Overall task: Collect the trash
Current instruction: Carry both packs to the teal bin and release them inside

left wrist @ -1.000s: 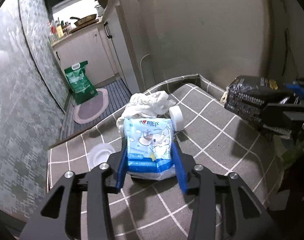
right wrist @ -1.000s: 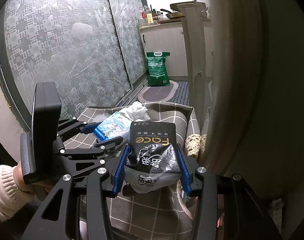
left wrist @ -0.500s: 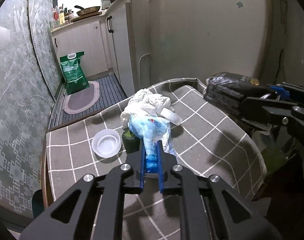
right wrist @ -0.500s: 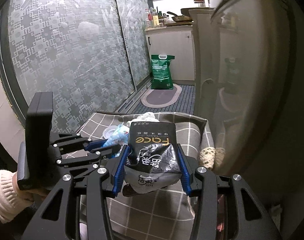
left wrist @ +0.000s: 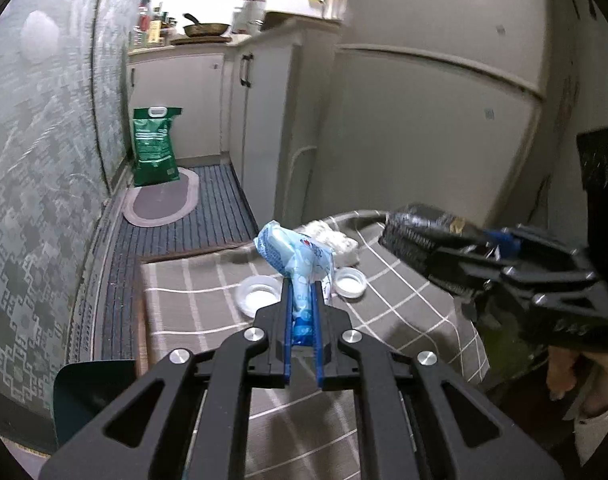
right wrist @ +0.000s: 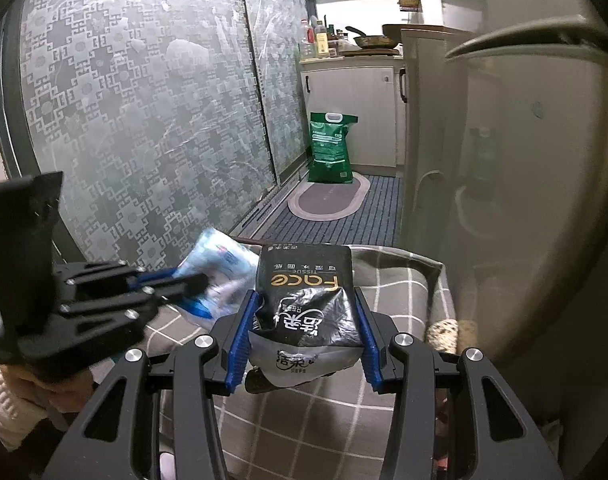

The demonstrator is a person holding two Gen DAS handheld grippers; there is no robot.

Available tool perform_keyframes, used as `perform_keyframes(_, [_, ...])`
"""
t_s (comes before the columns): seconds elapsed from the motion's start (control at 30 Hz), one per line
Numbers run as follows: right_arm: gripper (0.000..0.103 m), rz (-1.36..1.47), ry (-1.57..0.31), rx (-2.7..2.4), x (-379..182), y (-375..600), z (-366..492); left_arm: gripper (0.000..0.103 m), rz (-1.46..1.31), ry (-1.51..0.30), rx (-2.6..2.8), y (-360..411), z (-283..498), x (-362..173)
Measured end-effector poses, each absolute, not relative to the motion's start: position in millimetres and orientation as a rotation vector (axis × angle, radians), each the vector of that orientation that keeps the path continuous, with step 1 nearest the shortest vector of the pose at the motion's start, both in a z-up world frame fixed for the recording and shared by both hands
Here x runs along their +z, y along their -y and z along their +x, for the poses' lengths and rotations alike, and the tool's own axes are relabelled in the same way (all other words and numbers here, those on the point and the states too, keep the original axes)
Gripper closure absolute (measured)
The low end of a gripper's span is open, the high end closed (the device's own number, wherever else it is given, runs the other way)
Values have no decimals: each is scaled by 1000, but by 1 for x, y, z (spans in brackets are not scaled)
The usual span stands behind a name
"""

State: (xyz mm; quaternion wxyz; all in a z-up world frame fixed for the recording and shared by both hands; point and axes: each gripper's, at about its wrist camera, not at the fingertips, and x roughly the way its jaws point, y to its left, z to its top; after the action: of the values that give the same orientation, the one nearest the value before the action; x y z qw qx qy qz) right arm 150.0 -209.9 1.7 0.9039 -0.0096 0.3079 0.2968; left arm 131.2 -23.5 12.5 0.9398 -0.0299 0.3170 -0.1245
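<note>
Left gripper [left wrist: 304, 312] jaws pinch a soft, light blue wrapper [left wrist: 293, 250]; right gripper [right wrist: 304, 344] jaws clamp a crinkly black pack [right wrist: 306, 296] at its sides.

Light blue wrapper [left wrist: 299, 256], black-and-silver tissue pack [right wrist: 306, 296], grey white-checked cloth [left wrist: 404, 320], green bag [left wrist: 153, 146].

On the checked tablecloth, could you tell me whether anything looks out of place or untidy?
Yes: two loose white lids and a crumpled white tissue lie scattered on the tablecloth, litter not yet collected. The blue wrapper is squashed flat in the left gripper.
</note>
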Motion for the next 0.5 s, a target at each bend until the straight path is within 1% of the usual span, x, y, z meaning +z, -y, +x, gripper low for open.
perform_keyframes(0.27, [57,-70,-639,659,7,166,145,94,-121,-606,-183,-32,110,26])
perform_keyframes(0.5, [57,-124,-637,711,13,117,138,93,-153,-607,-96,-85,94,20])
